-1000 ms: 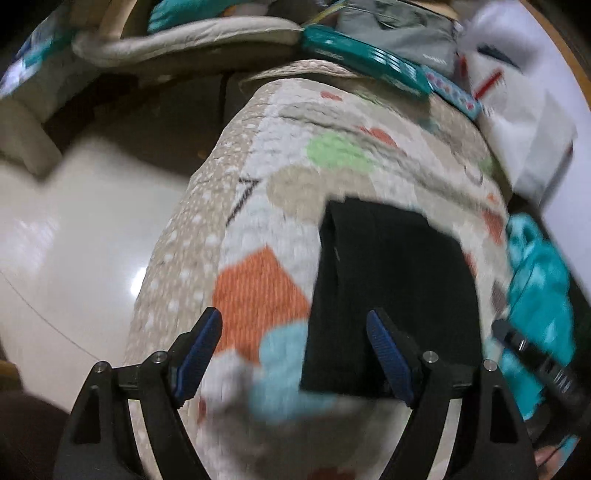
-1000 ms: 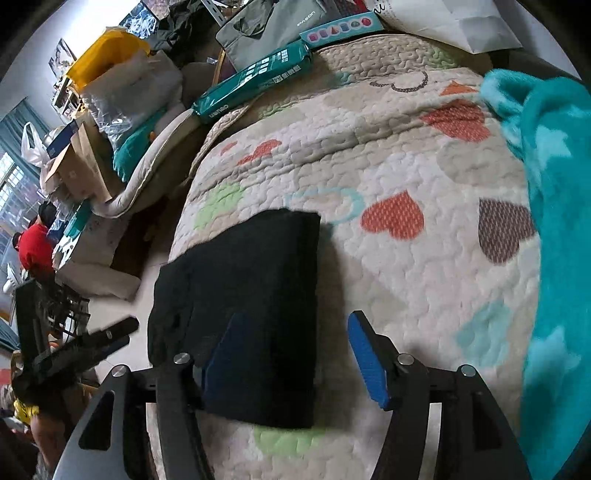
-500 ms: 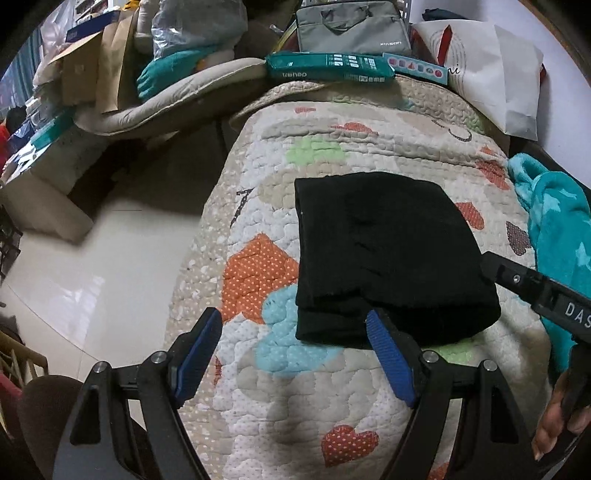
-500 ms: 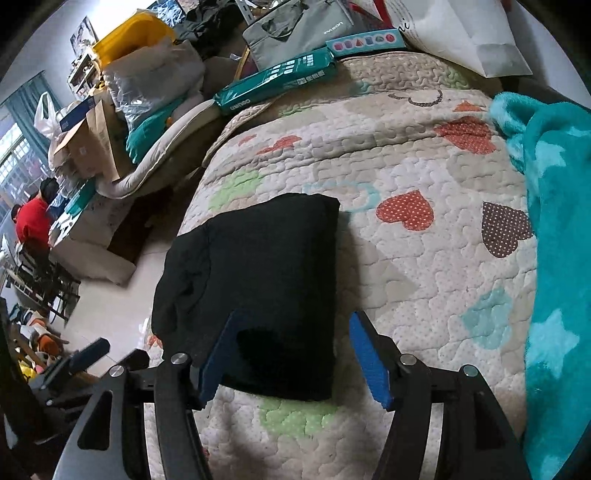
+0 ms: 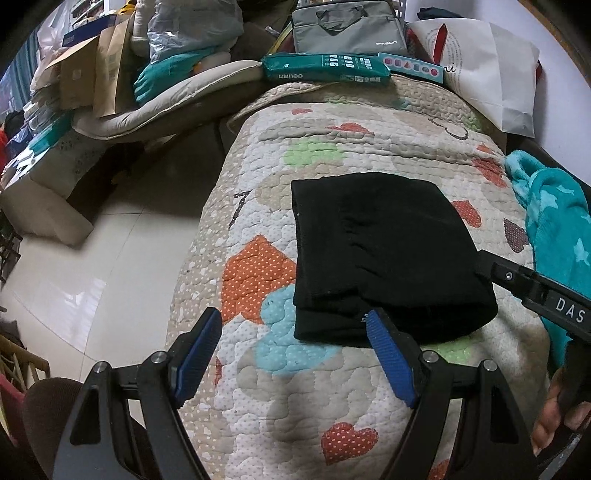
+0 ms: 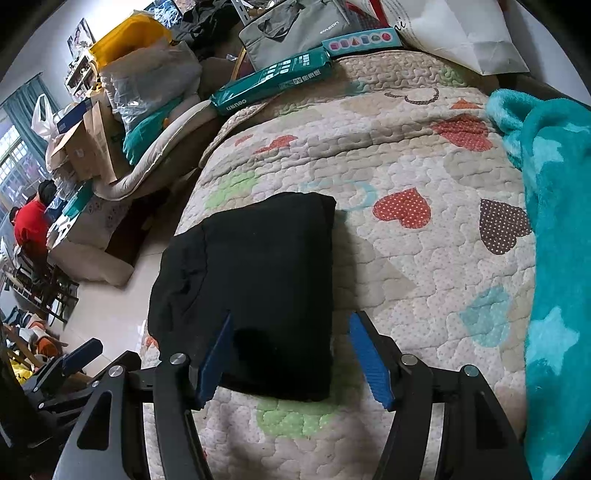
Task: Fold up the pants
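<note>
The black pants (image 5: 384,254) lie folded into a compact rectangle on the heart-patterned quilt (image 5: 314,147). In the right wrist view the same pants (image 6: 255,280) sit just ahead of my right gripper (image 6: 291,325), which hovers open above their near edge with nothing pinched. My left gripper (image 5: 295,325) stands open over the quilt at the pants' near left corner, holding nothing. The right tool's black finger (image 5: 532,288) shows at the right of the left wrist view, with part of a hand (image 5: 554,417) below it. The left tool (image 6: 74,362) appears at the lower left of the right wrist view.
A teal fleece blanket (image 6: 554,258) lies along the quilt's right side. A green pack (image 5: 325,68), a grey bag (image 5: 347,26) and a white paper bag (image 5: 491,70) crowd the far end. Pale floor (image 5: 92,277) drops off left, beyond it boxes and a cushion. A person in red (image 6: 31,225) sits far left.
The left wrist view has pulled back and rolled level, so the pants now sit further ahead of its fingers. The right gripper barely shifted. The pants lie still.
</note>
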